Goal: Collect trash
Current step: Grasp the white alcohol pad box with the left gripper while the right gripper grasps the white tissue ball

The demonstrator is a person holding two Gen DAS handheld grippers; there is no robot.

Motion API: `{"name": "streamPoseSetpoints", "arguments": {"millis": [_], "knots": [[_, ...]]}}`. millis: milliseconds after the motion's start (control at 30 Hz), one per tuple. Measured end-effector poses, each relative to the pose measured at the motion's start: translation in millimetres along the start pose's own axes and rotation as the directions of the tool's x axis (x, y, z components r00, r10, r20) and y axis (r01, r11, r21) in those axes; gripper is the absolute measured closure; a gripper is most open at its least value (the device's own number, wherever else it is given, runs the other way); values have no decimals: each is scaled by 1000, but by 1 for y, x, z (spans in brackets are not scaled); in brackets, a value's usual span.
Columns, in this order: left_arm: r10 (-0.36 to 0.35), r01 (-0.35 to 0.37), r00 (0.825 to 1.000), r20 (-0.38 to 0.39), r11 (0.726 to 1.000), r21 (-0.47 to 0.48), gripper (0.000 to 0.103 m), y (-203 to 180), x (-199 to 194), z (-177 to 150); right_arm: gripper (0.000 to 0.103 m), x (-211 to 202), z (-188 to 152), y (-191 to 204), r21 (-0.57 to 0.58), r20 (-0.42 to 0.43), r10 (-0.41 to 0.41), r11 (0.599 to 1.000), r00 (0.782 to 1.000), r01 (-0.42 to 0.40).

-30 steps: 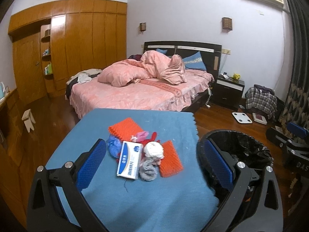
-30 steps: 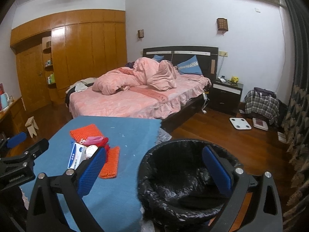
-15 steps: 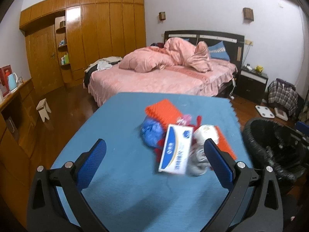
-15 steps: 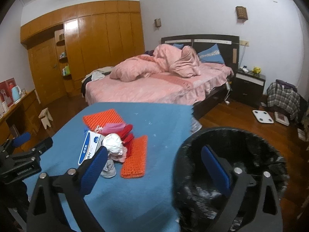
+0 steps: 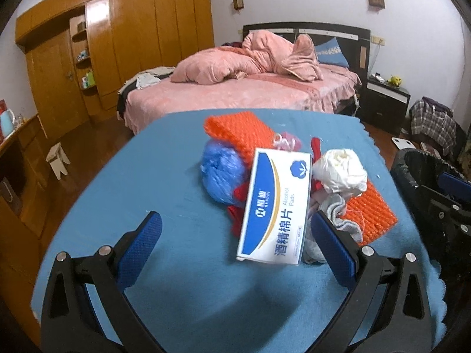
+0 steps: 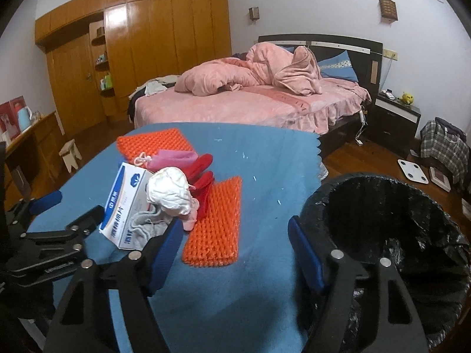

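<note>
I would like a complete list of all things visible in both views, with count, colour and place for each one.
alcohol pads box: 1, white and blue, on top of the pile
orange mats: 2, orange, far and near side of the pile
plastic bag: 1, blue, left of the box
white wad: 1, white, right of the box
grey cloth: 1, grey, beneath the wad
table cloth: 1, blue, covering the table
trash bin: 1, black liner, right of the table
bed: 1, pink, behind
left tongs: open, near the box
right tongs: open, between pile and bin

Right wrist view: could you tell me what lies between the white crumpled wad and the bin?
In the right wrist view, an orange bumpy mat and bare blue cloth separate the white wad from the black-lined bin.
</note>
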State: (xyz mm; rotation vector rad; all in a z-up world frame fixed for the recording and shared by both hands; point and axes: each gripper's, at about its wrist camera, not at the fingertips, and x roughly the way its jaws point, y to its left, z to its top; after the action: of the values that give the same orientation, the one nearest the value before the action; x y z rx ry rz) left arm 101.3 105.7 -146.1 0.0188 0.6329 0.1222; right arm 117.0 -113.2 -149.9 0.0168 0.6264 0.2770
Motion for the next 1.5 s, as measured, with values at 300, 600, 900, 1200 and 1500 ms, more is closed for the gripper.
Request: {"name": "streamPoseSetpoints", "arguments": {"millis": [300,600,900,1200,1500], "knots": [[-35,35,998,-60,999,12,5,-3,38,-4,31,20,3,3,-20,-19,-3,1000,1000,3],[-182,179,978,-101,983,-39,47,5,49,-5,30,26,4,6,-28,-34,8,1000,999,-9],[-157,154,987,-44,986,-60,48,15,22,-6,29,35,14,16,-44,-30,36,998,999,-37],[-91,91,996,6,991,-101,48,32,14,15,29,59,31,13,-46,-19,-10,999,1000,9],[-77,78,997,11,991,-105,48,29,30,27,30,101,37,6,-34,-85,-19,999,996,16]]}}
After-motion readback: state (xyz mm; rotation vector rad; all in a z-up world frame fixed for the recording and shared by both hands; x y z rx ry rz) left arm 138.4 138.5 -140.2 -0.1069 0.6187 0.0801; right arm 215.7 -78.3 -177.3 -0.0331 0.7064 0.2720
